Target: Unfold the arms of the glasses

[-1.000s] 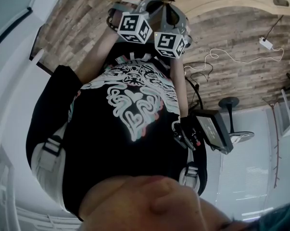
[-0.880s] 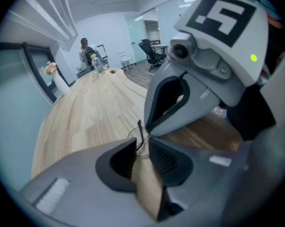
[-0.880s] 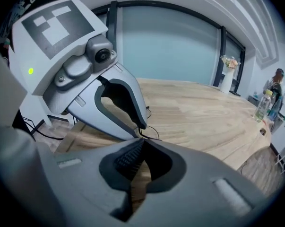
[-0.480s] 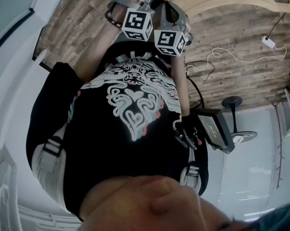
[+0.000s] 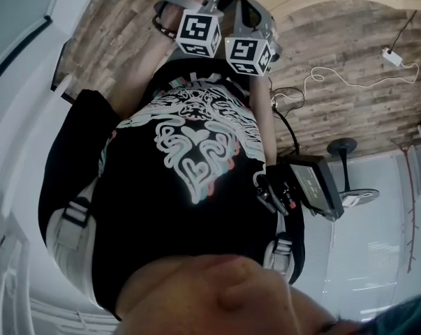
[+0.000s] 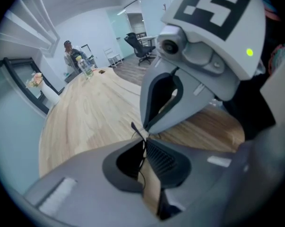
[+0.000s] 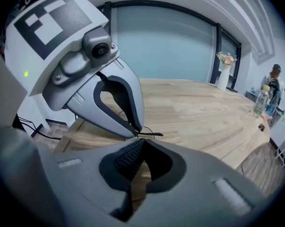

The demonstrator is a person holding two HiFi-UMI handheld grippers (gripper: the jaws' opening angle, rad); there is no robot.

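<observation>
Left tongs [image 6: 144, 143]: you have them pressed together, pinching the thin black glasses [image 6: 136, 128] | Right tongs [image 7: 141, 141]: pressed together on the same frame, tips just beside the left's | Glasses: held in the air above the wooden table [image 7: 203, 112], near its edge

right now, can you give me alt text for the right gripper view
The right gripper has its jaws shut on thin black glasses, and the left gripper pinches them from the opposite side, tip to tip. Behind them lies a light wooden table with a bottle near its far edge.
</observation>
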